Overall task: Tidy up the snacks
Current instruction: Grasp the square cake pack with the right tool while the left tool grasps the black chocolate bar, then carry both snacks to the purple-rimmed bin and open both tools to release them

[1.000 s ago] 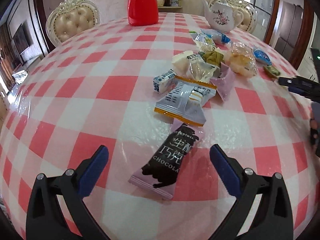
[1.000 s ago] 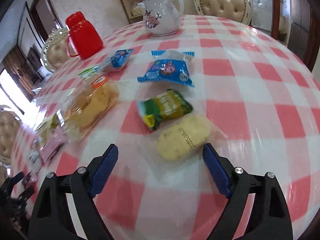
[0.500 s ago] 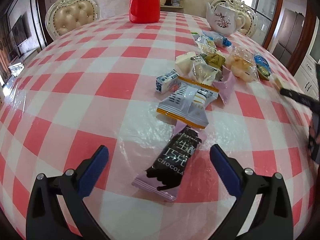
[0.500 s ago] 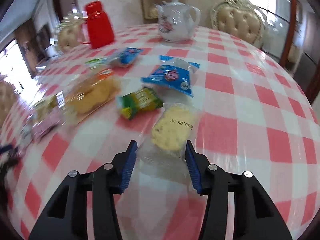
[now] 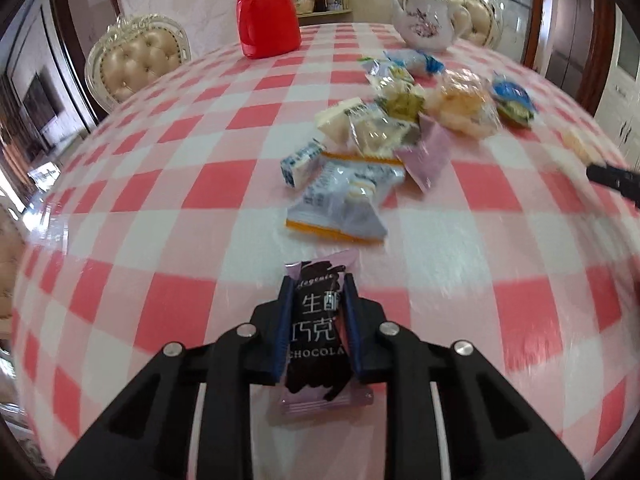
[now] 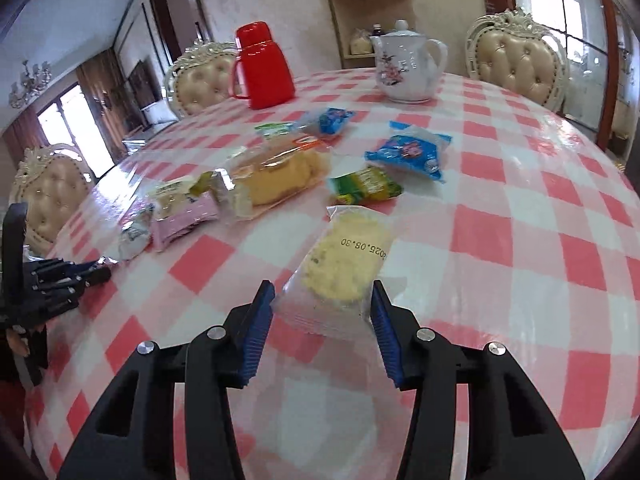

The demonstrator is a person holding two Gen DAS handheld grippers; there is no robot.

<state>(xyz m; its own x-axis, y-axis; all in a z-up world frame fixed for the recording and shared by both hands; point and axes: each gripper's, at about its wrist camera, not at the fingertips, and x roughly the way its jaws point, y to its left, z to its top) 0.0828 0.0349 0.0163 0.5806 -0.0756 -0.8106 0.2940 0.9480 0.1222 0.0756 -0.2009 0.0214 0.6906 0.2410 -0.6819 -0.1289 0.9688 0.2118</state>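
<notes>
My left gripper [image 5: 318, 286] is shut on a dark chocolate bar packet [image 5: 316, 332] with a lilac edge, held just over the checked tablecloth. My right gripper [image 6: 322, 294] is shut on a clear packet with a pale yellow cookie [image 6: 340, 264], lifted a little off the table. A pile of snacks lies beyond: a silver-blue packet [image 5: 340, 208], a lilac packet [image 5: 426, 156], a bag of yellow cakes [image 6: 276, 174], a green packet [image 6: 366, 190] and a blue packet [image 6: 408, 154]. The left gripper also shows at the left edge of the right wrist view [image 6: 60, 276].
A red jug [image 5: 266, 12] and a white flowered teapot [image 5: 426, 20] stand at the far side of the round table [image 5: 160, 184]. Cream padded chairs [image 6: 516, 60] ring the table. The table edge curves down on the right.
My left gripper moved forward and closed on the chocolate packet. My right gripper closed on the cookie packet and lifted it, and its view swung up and left.
</notes>
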